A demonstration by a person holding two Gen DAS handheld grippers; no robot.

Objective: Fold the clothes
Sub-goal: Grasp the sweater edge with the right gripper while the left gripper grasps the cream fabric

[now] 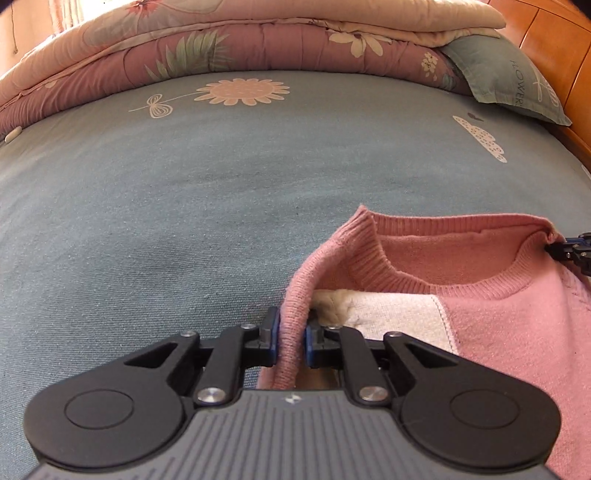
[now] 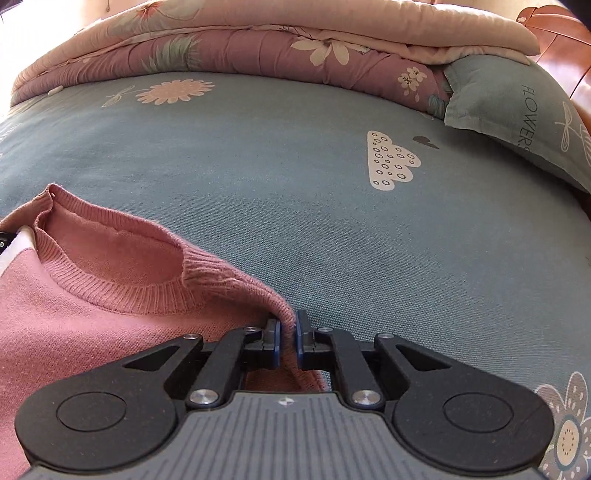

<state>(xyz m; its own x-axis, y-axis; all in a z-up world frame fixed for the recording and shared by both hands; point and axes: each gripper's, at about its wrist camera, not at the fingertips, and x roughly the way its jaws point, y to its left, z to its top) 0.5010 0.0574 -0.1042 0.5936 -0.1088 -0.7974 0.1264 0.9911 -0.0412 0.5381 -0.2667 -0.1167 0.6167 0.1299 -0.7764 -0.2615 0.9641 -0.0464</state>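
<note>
Sweater: pink knit sweater with ribbed round collar and a white panel, lying on the blue bed sheet.
Left gripper: jaws clenched on its left shoulder edge.
Right gripper: jaws pinching the right shoulder edge.

Bed sheet: blue-grey woven fabric covering the bed, printed with a pale daisy at 12 o'clock and a white dotted cloud toward 2 o'clock. Folded quilt: lies along the far edge of the bed — mauve underside with leaf and flower print, cream layer on top. Pillow: blue-grey, lettered "FLOWERS", at 2 o'clock, its inner end touching the quilt. Wooden headboard: orange-brown, behind the pillow.
</note>
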